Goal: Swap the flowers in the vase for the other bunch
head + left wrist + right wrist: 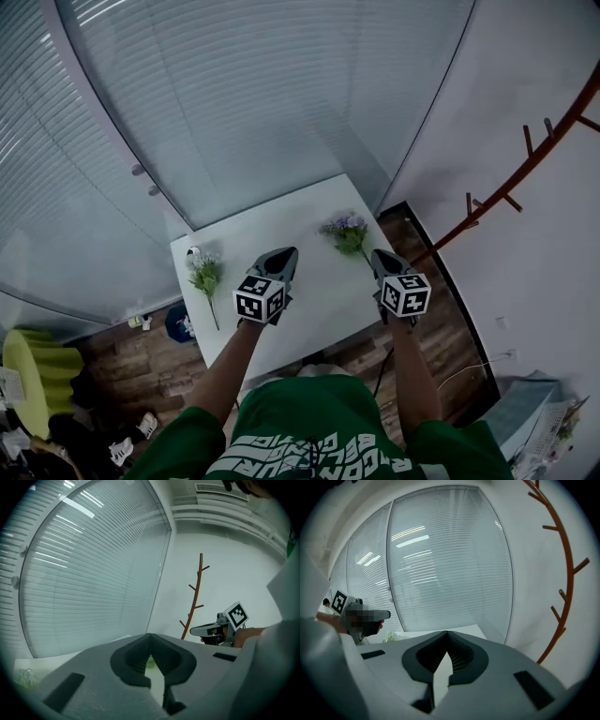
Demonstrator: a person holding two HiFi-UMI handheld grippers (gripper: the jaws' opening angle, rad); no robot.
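Behind the table, a glazed wall w/ closed slatted blinds point(253, 103) fills most of the head view.

White table point(309, 300): rectangular, top mostly bare.

Coat stand point(525, 164): red-brown w/ short pegs, against the white wall off the table's right edge.

Person: green printed top point(319, 436), both forearms stretched out over the table's near edge.

L gripper point(287, 251): over the table's middle, tips toward the far edge. Its own view shows the jaws closed tip to tip, nothing held.

R gripper point(377, 253): over the table's right edge, roughly level w/ the L one and well apart from it. Jaws together, nothing between them.

Purple bunch point(345, 228): lies flat near the right edge, toward the far-right corner. Its stem runs toward the R gripper's tips; contact cannot be determined.

White bunch point(204, 272): lies flat along the left edge, stem pointing to the near edge.

Small pale item point(194, 251): just beside the white bunch's head, too small to identify.
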